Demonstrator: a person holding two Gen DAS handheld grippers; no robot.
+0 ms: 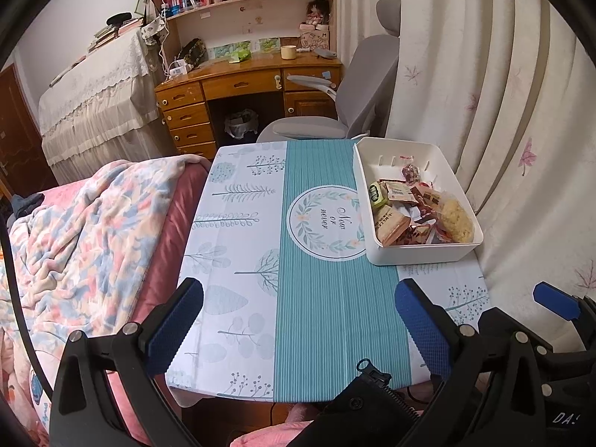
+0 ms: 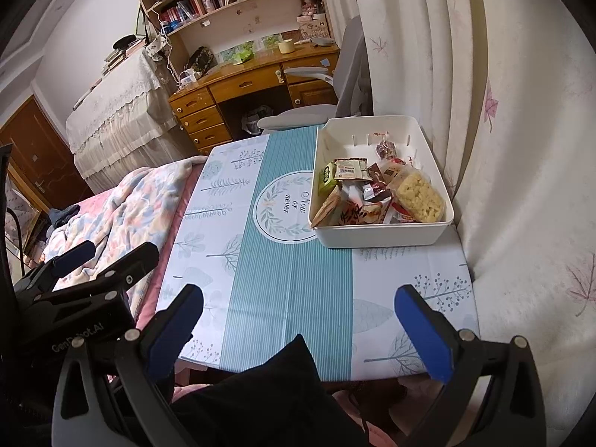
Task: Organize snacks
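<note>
A bedroom table (image 1: 246, 260) with a teal-striped cloth fills the centre of both views. At its right edge sits the white bin (image 1: 424, 253), snack packets (image 1: 417, 208) heaped inside. The left gripper (image 1: 298, 320) and right gripper (image 2: 298, 320) hover low in frame, jaws spread wide, empty.

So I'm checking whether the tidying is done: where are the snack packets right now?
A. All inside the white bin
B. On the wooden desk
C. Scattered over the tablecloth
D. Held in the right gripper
A: the snack packets all lie inside the white bin, the tablecloth around it carries none, and the left gripper and right gripper are open and hold nothing.
</note>
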